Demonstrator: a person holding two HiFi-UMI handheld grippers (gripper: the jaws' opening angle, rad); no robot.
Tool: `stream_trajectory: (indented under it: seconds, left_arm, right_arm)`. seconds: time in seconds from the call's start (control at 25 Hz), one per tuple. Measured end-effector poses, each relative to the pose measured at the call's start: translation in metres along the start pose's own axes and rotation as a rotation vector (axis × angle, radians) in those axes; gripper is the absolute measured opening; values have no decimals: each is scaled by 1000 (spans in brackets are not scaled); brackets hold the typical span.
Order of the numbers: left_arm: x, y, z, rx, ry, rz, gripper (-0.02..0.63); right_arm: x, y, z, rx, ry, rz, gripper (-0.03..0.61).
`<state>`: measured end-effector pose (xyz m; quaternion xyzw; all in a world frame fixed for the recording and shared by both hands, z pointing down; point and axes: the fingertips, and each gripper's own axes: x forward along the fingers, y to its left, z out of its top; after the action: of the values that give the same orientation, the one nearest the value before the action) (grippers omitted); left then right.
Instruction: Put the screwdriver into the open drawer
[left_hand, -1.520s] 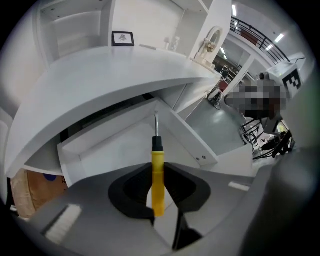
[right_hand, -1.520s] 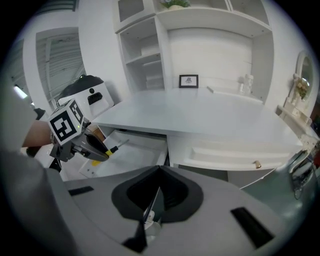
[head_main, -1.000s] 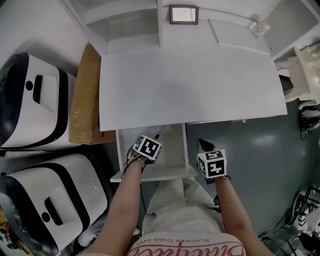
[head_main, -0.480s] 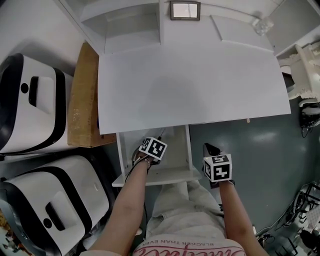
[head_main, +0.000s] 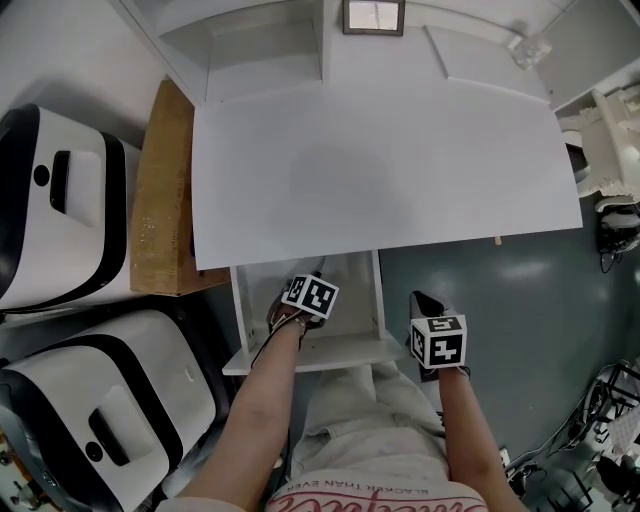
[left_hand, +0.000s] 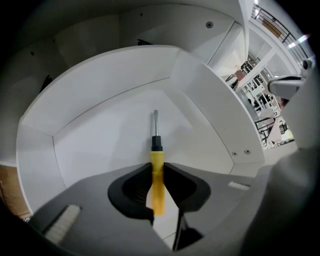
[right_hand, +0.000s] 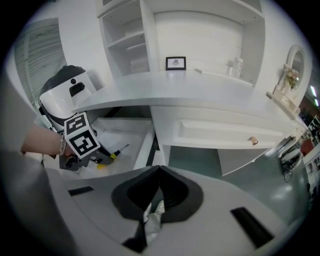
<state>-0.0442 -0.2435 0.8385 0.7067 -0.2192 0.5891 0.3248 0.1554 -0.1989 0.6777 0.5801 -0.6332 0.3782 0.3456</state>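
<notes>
A screwdriver (left_hand: 157, 182) with a yellow handle and a thin metal shaft points out ahead of my left gripper (left_hand: 156, 167), whose jaws are shut on the handle. The left gripper (head_main: 312, 287) hangs inside the open white drawer (head_main: 300, 352) under the desk, pointing steeply down at the drawer floor (left_hand: 110, 135). From the right gripper view the screwdriver (right_hand: 114, 154) sits low over that floor; whether it touches, I cannot tell. My right gripper (head_main: 422, 302) hangs to the right of the drawer, jaws shut (right_hand: 159, 169) on nothing.
The white desk top (head_main: 380, 170) overhangs the drawer's back. A cardboard box (head_main: 165, 190) and two white-and-black machines (head_main: 60, 200) (head_main: 110, 400) stand at the left. A shut drawer with a small knob (right_hand: 254, 141) lies to the right. The person's legs are just below the drawer front.
My left gripper has sunk lower into the drawer with the screwdriver still held. The right gripper has drifted slightly down and to the right.
</notes>
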Motion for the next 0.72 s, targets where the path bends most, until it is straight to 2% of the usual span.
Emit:
stream_trajectory:
  seconds: [0.24, 0.44, 0.72]
  left_arm:
    - [-1, -3, 1, -30, 7, -10, 95]
    - [-2, -7, -1, -74, 10, -6, 190]
    - [-18, 1, -2, -93, -8, 36, 195]
  right_arm:
    - [-1, 1, 0, -4, 2, 4, 8]
    - [-2, 2, 6, -11, -9, 10, 8]
    - [-9, 3, 14, -23, -26, 21, 8]
